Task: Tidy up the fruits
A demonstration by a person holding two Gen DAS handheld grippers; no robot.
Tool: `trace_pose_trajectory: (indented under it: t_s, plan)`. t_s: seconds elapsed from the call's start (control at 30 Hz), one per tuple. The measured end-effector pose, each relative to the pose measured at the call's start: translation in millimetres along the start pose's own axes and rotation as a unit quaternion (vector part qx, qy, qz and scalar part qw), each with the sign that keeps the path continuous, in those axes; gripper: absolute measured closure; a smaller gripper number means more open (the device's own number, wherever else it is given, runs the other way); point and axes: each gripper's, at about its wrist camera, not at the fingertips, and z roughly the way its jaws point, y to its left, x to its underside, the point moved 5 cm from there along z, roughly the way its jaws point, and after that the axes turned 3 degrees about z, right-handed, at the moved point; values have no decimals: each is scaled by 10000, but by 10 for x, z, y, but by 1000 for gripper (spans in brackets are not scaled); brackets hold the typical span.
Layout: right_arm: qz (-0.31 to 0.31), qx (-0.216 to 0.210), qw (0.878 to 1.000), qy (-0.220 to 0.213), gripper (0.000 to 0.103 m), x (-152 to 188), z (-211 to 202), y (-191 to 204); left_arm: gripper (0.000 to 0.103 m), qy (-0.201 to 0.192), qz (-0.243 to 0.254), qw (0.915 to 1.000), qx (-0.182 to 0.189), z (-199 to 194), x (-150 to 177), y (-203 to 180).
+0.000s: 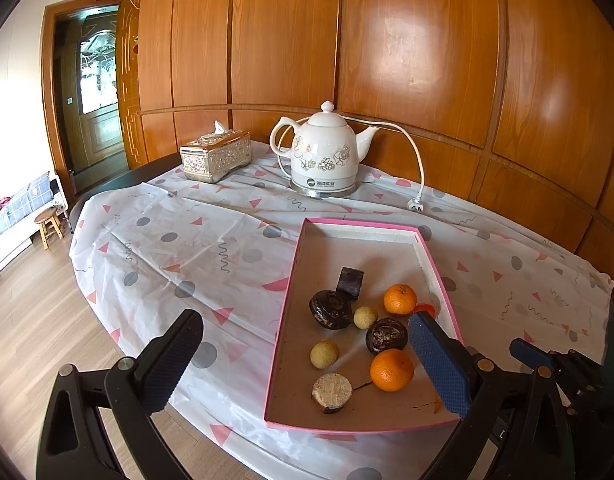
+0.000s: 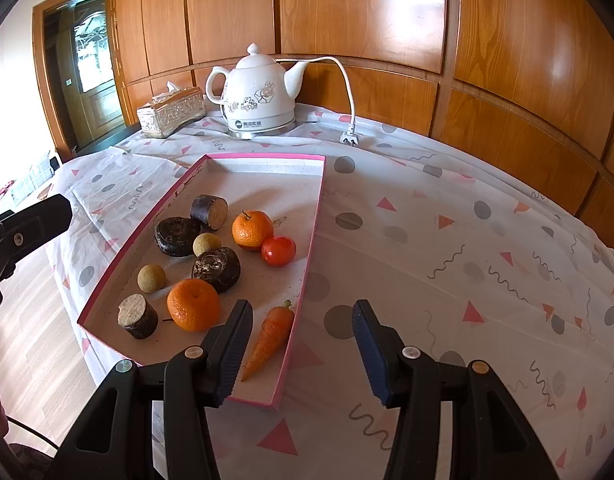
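Two grippers hang over a shallow pink-edged tray (image 2: 311, 216) with a speckled cardboard floor. Both stand released, nothing between their ribbed pads.

From the right wrist, the right gripper (image 2: 303, 346) straddles the tray's near right wall: its left finger (image 2: 235, 350) is over the tray floor, its right one over the tablecloth (image 2: 447, 220). A tapered carrot (image 2: 269, 338) lies just beside the left finger, between the jaws, along that wall. A glossy tomato (image 2: 278, 251) sits ahead of the jaws, touching an orange (image 2: 251, 229). The left wrist view barely gives these two: only a sliver of the tomato (image 1: 425, 307) shows and the carrot is almost wholly hidden, both behind the left gripper's blue right finger (image 1: 439, 364).

From the left wrist, the left gripper (image 1: 303, 360) spans the tray's near left wall (image 1: 281, 332), its left finger over cloth. Between its jaws lie a second orange (image 1: 392, 369), two round tan fruits (image 1: 324, 354), two dark flattish bulbs (image 1: 331, 309) and a dark-skinned stub (image 1: 332, 393) with a pale fibrous cut face; another stub (image 1: 350, 281) lies further ahead.

Beyond the tray stand a white flowered kettle (image 2: 261, 98) with its cord unplugged, and an embossed silvery tissue box (image 2: 171, 112), against glossy wood panelling (image 2: 363, 12). Only the left wrist shows a small stool (image 1: 49, 222) on the plank floor.
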Motion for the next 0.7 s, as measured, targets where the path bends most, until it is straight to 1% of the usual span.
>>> trace_pose_trajectory:
  t_s: [0.7]
  plan:
    - [-3, 10, 10000, -5, 50, 7, -4, -5, 0, -46, 35, 10000, 32, -32, -20, -24]
